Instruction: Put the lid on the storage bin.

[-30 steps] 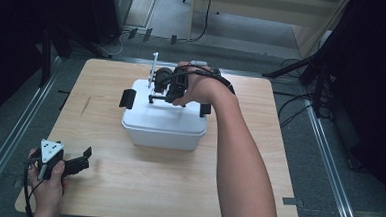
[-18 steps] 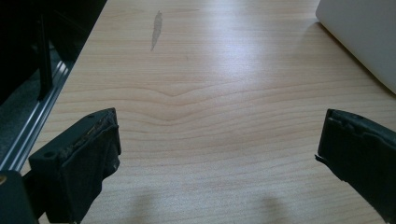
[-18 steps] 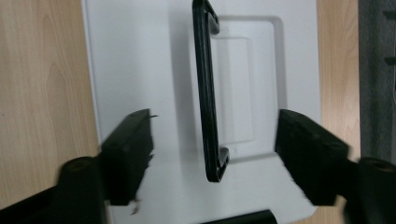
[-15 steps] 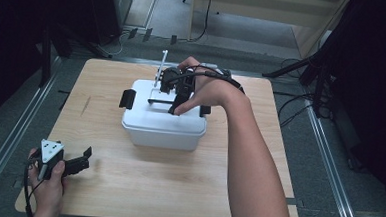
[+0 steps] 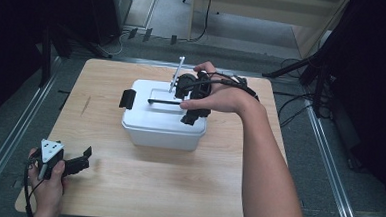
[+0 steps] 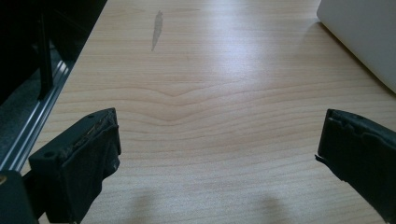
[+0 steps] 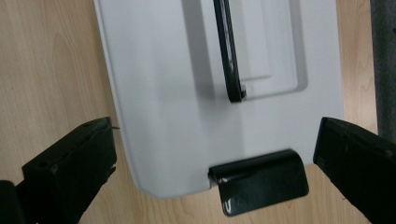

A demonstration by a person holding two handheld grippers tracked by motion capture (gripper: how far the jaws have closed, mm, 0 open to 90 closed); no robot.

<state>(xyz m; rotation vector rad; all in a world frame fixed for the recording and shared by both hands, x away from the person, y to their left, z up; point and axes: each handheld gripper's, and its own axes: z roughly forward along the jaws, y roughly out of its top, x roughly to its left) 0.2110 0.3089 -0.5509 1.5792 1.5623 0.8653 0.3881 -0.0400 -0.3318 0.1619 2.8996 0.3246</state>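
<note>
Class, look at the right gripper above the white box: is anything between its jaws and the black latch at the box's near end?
Nothing visible. The right gripper hangs open over the box, jaws either side of the latch, only air between.

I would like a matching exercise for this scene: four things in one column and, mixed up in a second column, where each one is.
Things:
1. left gripper
2. right gripper
3. black handle
4. black latch

Places:
a. lying flat on the lid of the white box
b. at the near left corner of the wooden table, jaws open and nothing between them
c. clipped on the left end of the box
d. above the right end of the box, jaws open

Pairs: 1-b, 2-d, 3-a, 4-c
</note>
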